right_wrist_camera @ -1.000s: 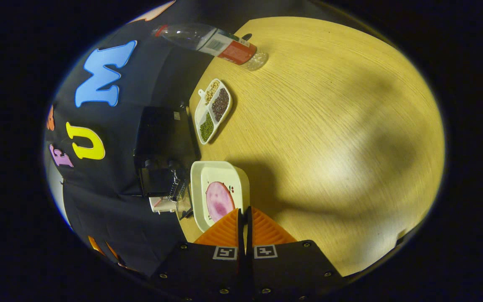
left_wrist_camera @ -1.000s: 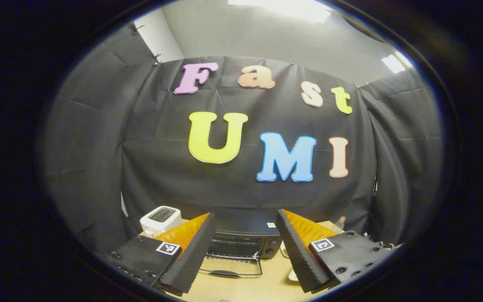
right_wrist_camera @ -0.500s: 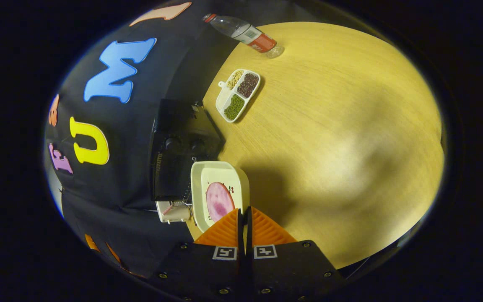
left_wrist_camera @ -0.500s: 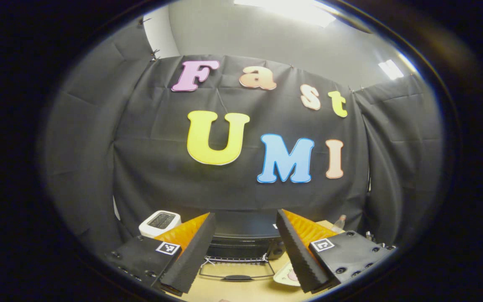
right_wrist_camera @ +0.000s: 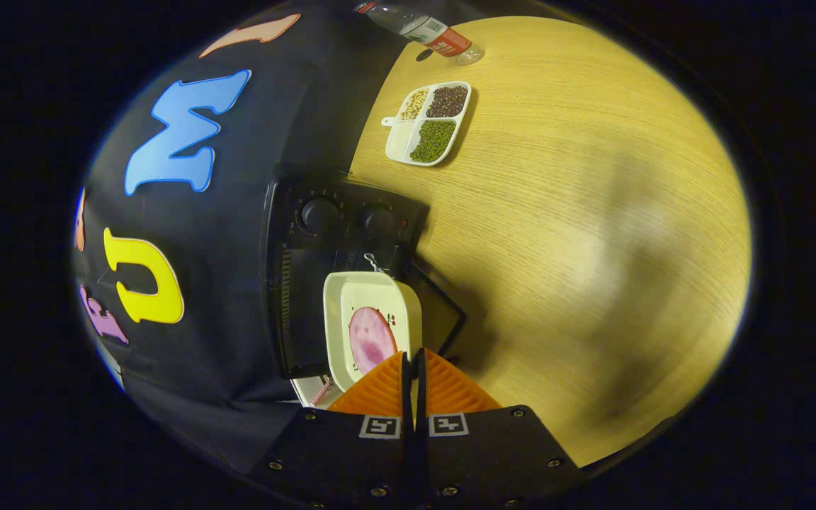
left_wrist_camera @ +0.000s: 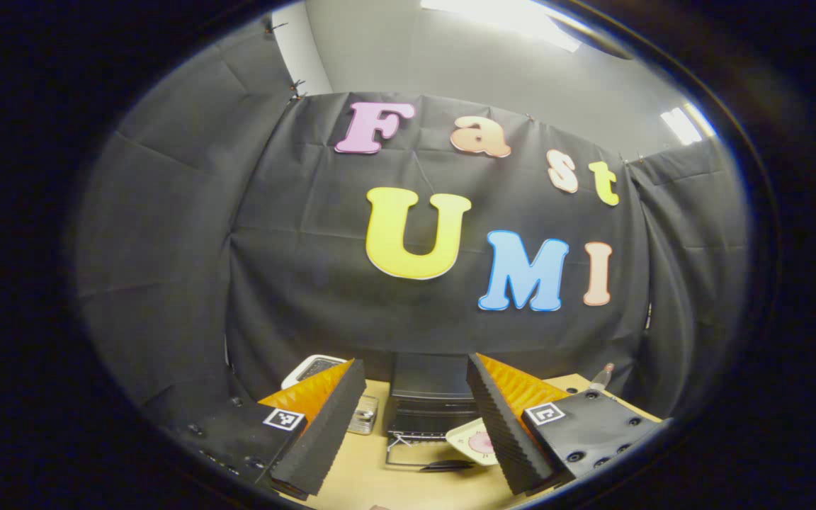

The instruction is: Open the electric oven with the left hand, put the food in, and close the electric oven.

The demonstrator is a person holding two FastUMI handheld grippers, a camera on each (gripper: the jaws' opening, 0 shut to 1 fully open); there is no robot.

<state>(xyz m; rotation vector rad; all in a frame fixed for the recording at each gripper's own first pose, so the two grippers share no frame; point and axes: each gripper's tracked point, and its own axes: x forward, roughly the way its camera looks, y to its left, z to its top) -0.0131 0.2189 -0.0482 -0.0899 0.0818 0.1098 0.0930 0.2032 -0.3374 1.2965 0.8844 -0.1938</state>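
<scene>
While its door hangs open, oven (right_wrist_camera: 323,241) looks black.

oven (right_wrist_camera: 330,234): black
dish (right_wrist_camera: 337,312): cream, small printed motif
food (right_wrist_camera: 371,340): pink, round
counter (right_wrist_camera: 578,212): pale wood grain
divided tray (right_wrist_camera: 397,145): white; green, dark, beige fillings

The plate (right_wrist_camera: 372,319) hangs over the oven's lowered door (right_wrist_camera: 443,312), divided tray (right_wrist_camera: 428,124) beyond on the table (right_wrist_camera: 578,212).

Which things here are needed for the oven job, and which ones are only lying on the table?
For the job:
black electric oven, door open
cream square dish with pink round food slice
right gripper, shut on dish rim
left gripper, open

Lying about:
white divided tray of beans
clear plastic bottle
white toaster
</scene>
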